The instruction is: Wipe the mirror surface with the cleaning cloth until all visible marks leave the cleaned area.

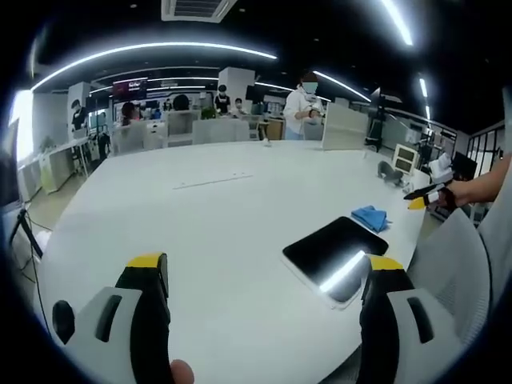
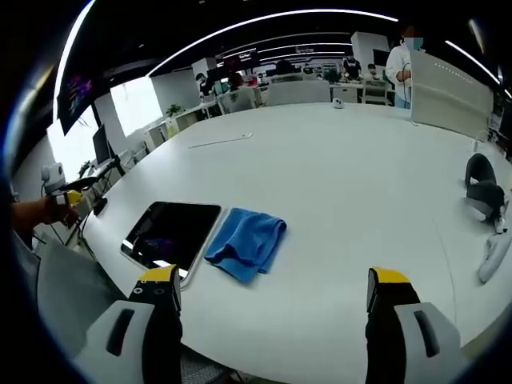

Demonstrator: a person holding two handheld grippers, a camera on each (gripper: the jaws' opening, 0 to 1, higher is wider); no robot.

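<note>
The mirror point(image 1: 334, 248) is a dark rectangular panel with a pale rim, lying flat near the white table's edge and reflecting a ceiling light. A crumpled blue cleaning cloth point(image 1: 370, 217) lies just beyond it. My left gripper point(image 1: 266, 268) is open and empty, held above the table short of the mirror. In the right gripper view the cloth point(image 2: 246, 242) touches the mirror point(image 2: 172, 230) on its right side. My right gripper point(image 2: 274, 280) is open and empty, close in front of the cloth. Each hand-held gripper shows in the other's view: the right gripper point(image 1: 424, 196) and the left gripper point(image 2: 68, 196).
The large round white table point(image 1: 200, 224) carries a thin strip point(image 2: 220, 142), a grey headset-like object point(image 2: 480, 188) and a white item point(image 2: 492, 256). A grey chair back point(image 2: 68, 296) stands by the mirror. A person point(image 1: 304, 104) stands beyond the far edge.
</note>
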